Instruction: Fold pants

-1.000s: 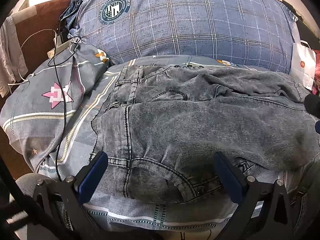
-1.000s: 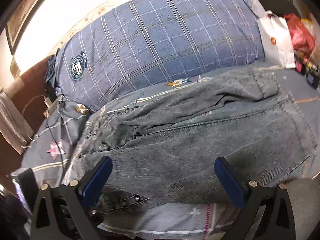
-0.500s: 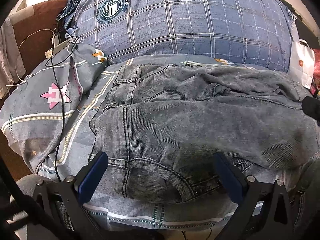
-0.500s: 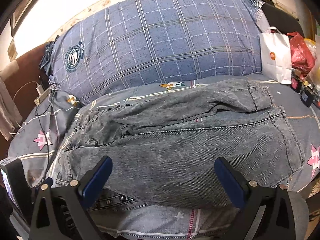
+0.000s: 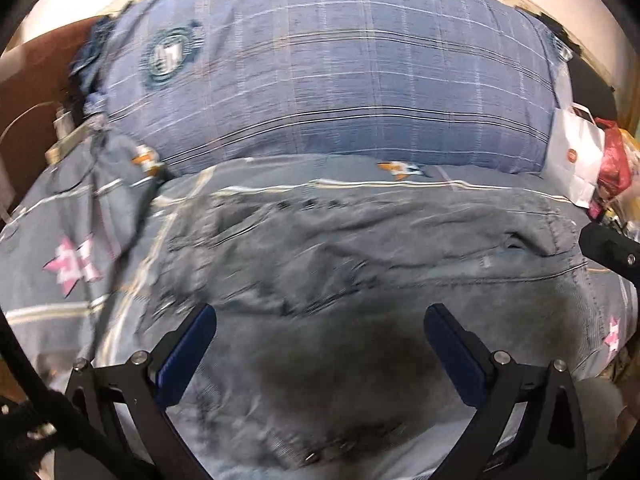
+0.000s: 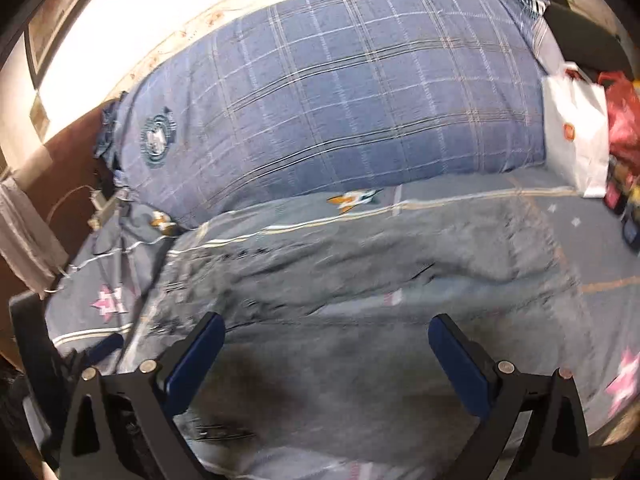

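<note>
Left tongs (image 5: 320, 344): jaws spread wide, blue pads (image 5: 186, 354) clear of any fabric, nothing gripped. They hang just above the near portion of the pants (image 5: 360, 280). Right tongs (image 6: 326, 354): jaws likewise spread wide and empty, positioned over the near edge of the same garment; a black part of this tool shows at the right edge of the left wrist view.

The pants, grey washed denim, lie across the bed (image 5: 60, 216), folded lengthwise with one leg over the other. The waistband end points toward the left; a row of dark buttons shows at the far left edge. Both views are motion-blurred, so seam detail cannot be read.

Beyond the pants, the grey sheet carries pink star prints. A large blue plaid pillow (image 6: 360, 92) lies along the far side. A white paper bag (image 6: 576, 128) and a red bag (image 6: 624, 120) stand at far right.
</note>
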A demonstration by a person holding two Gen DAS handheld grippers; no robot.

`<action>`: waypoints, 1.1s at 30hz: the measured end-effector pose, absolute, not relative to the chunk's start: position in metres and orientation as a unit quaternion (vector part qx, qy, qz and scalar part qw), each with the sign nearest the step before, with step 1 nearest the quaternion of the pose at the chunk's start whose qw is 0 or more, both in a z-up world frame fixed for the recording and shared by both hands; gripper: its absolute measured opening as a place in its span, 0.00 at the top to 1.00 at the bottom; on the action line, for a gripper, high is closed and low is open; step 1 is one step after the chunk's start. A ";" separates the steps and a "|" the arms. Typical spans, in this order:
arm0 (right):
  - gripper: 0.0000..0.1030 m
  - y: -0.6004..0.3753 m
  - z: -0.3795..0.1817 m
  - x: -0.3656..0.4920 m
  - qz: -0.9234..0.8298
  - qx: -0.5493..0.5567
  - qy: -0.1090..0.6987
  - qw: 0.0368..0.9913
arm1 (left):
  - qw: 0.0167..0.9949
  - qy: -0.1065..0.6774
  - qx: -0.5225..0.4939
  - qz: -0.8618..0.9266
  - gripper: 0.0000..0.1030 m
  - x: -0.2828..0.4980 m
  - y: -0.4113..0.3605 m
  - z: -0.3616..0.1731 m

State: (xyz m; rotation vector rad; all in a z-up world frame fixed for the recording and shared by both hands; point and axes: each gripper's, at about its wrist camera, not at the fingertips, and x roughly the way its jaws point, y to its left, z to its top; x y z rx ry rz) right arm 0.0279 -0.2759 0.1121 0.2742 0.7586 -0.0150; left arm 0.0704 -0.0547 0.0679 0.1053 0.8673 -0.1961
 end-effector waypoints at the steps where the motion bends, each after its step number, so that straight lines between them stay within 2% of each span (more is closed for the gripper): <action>1: 0.00 -0.285 0.114 0.033 -0.006 0.134 0.376 0.917 | 0.898 0.424 0.051 -0.102 0.00 0.076 -0.063 0.067; 9: 0.00 -0.367 0.108 0.073 -0.010 0.164 0.426 0.889 | 0.851 0.496 -0.006 -0.174 0.00 0.130 -0.120 0.048; 16: 0.06 -0.462 0.097 0.139 -0.054 0.160 0.476 0.863 | 0.825 0.524 -0.021 -0.211 0.00 0.171 -0.177 0.040; 17: 0.10 -0.474 0.094 0.149 -0.060 0.161 0.481 0.860 | 0.821 0.528 -0.020 -0.215 0.00 0.176 -0.185 0.038; 19: 0.12 -0.500 0.084 0.171 -0.070 0.167 0.492 0.852 | 0.813 0.537 -0.021 -0.225 0.00 0.188 -0.199 0.035; 22: 0.21 -0.527 0.063 0.203 -0.084 0.170 0.512 0.838 | 0.799 0.556 -0.016 -0.229 0.00 0.207 -0.222 0.024; 24: 0.32 -0.541 0.044 0.222 -0.081 0.181 0.534 0.822 | 0.795 0.562 -0.015 -0.228 0.00 0.213 -0.229 0.021; 27: 0.37 -0.552 0.017 0.245 -0.092 0.176 0.564 0.801 | 0.796 0.562 -0.002 -0.226 0.00 0.215 -0.235 0.020; 29: 0.44 -0.553 0.004 0.251 -0.094 0.180 0.577 0.791 | 0.794 0.564 0.006 -0.227 0.00 0.217 -0.238 0.021; 30: 0.55 -0.552 0.007 0.252 -0.095 0.178 0.569 0.797 | 0.793 0.566 0.008 -0.227 0.00 0.218 -0.240 0.021; 31: 0.82 -0.553 0.012 0.251 -0.078 0.193 0.560 0.802 | 0.790 0.570 0.009 -0.225 0.00 0.220 -0.243 0.021; 32: 0.89 -0.552 0.018 0.246 -0.067 0.210 0.551 0.805 | 0.785 0.576 0.005 -0.226 0.00 0.222 -0.244 0.021; 33: 0.91 -0.550 0.028 0.240 -0.060 0.216 0.538 0.813 | 0.779 0.582 -0.009 -0.232 0.00 0.224 -0.244 0.022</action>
